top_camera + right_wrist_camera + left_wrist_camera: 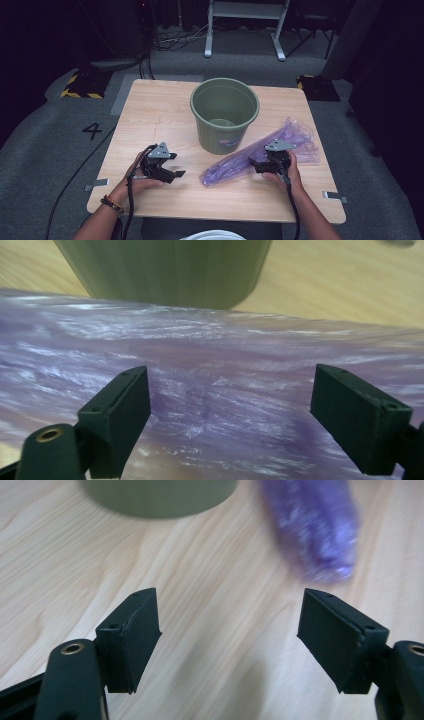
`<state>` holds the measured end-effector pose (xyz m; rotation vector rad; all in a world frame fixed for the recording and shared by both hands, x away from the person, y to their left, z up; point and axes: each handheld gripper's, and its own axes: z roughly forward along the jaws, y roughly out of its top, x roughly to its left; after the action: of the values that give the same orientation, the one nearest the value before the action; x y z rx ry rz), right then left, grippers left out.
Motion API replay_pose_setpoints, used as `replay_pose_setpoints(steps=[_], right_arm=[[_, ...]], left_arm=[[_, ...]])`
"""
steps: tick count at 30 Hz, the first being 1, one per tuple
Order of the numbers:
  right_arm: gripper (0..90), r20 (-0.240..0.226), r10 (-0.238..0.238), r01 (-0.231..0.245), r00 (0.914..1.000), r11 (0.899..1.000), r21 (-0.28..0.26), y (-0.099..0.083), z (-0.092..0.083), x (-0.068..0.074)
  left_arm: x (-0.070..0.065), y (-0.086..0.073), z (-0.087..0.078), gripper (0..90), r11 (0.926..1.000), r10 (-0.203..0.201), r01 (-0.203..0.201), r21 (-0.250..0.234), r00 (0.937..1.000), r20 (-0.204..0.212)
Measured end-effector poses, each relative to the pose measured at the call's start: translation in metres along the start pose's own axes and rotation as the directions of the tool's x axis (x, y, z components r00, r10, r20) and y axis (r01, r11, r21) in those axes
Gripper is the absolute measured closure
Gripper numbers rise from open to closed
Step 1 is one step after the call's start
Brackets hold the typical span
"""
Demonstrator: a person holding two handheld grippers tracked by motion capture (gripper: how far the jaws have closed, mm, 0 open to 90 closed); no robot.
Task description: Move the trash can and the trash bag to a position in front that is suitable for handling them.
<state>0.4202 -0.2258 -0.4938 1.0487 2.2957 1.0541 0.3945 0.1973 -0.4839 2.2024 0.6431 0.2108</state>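
Note:
A green plastic bucket (225,115) stands upright at the back middle of the wooden table (165,112). A crumpled purple plastic bag (295,140) lies stretched from the bucket's right side toward the front middle. My left gripper (176,165) hovers over bare wood left of the bag's tip, open and empty. In the left gripper view, the left gripper (230,630) has the bag's end (320,530) and the bucket's base (155,495) ahead. My right gripper (254,165) is at the bag's middle. In the right gripper view its jaws (230,405) stand open over the bag (225,350), below the bucket (165,270).
The table's front edge runs just below both hands, with metal brackets (97,184) at its corners. Grey carpet with a painted 4 (92,131) surrounds the table. Cables (75,175) trail on the floor, and a white frame (245,25) stands behind.

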Motion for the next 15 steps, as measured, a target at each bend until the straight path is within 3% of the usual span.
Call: replay_pose_setpoints(steps=[2,3,8,11,15], right_arm=[[16.3,-0.007,0.006,-0.006,1.0000,1.000,0.018,0.000,0.004,0.000],[15.4,-0.013,0.004,-0.004,0.9999,0.999,0.053,-0.002,0.009,0.000],[18.4,-0.049,0.019,-0.016,0.9986,0.998,0.057,-0.004,0.010,-0.002],[41.5,-0.071,0.008,-0.005,0.9974,0.999,0.031,-0.005,0.006,-0.004],[62.6,-0.070,0.013,-0.012,0.9975,1.000,0.012,-0.007,0.004,-0.008]], left_arm=[[0.003,-0.002,0.002,22.4,0.9999,-0.014,0.014,0.004,0.9999,-0.001],[0.006,-0.004,0.005,22.5,0.9996,-0.021,0.021,0.021,0.9998,0.004],[0.008,-0.005,0.011,20.5,0.9994,-0.031,0.031,0.015,0.9995,0.004],[0.009,-0.005,0.015,20.5,0.9993,-0.031,0.031,0.019,0.9995,0.003],[0.008,-0.007,0.020,19.5,0.9993,-0.019,0.019,0.033,0.9998,-0.004]])
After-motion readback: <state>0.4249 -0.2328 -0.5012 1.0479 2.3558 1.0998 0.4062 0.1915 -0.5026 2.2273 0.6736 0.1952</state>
